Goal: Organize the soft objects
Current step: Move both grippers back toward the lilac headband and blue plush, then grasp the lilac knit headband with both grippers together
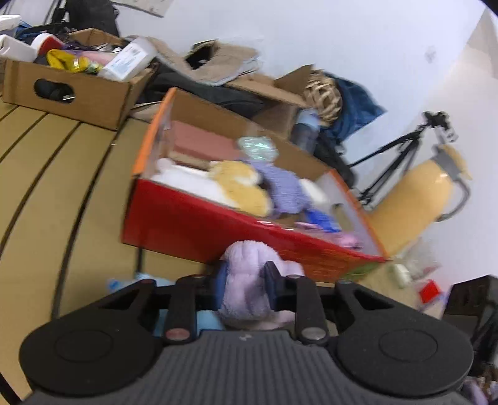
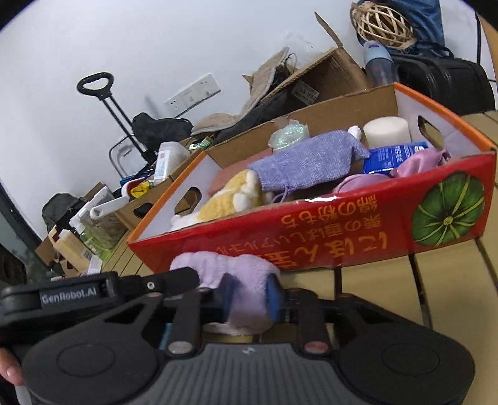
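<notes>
A fluffy lilac plush cloth is pinched between both grippers, just in front of a red cardboard box. My left gripper is shut on one end of it. My right gripper is shut on the other end, and the left gripper's body shows at the lower left of the right wrist view. The red box holds soft things: a yellow-and-white plush, a purple knitted cloth, a pink satin pouch, a white foam roll and a blue packet.
The box stands on a slatted wooden table. A brown cardboard box of bottles and clutter sits behind at the left. More boxes, towels, a woven ball, a black bag and a tripod crowd the back by the wall.
</notes>
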{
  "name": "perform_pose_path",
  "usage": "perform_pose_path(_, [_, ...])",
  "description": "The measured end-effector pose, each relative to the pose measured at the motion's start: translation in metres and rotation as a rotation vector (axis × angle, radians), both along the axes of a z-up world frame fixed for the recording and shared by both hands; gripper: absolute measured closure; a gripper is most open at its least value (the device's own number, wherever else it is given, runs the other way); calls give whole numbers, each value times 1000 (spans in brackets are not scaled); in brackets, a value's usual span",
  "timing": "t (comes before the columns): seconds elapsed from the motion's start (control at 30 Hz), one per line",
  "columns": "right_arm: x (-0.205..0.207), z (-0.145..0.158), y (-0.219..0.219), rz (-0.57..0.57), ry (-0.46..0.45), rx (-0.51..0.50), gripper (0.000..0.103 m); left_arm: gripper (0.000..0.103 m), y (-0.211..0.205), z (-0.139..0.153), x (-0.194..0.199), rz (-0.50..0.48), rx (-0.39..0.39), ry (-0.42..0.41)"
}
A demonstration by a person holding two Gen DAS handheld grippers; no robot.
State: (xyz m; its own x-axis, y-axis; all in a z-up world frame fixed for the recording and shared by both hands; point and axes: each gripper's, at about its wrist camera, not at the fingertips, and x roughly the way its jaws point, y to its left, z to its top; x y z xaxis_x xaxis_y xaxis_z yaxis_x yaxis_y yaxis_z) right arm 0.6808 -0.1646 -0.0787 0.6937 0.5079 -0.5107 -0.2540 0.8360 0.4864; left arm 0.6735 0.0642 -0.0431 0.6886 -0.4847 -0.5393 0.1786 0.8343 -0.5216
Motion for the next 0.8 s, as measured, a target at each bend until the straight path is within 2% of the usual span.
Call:
perform_pose_path(0.13, [-37,21,-13,27,-39,29,87,78,-12,27,-52,-21,-24,-77])
perform_pose_path(0.23, [-81,39,-24,39,-87,26,87,79,-19,37,-100,-32,-43,-97])
perform_pose_path(0.43, [-171,54,-49,54,-103,27,88,79,-30,35,-174,-42,-88,-76])
perform_pose_path(0.67, [-228,67,-68,40,-143,8,88,79,-47,53,-206,-65,-72,-125])
perform_pose_path(0.8, [-228,82,-73,35,-183,-4,88,79,-54,68,-195,-66,-64,-164])
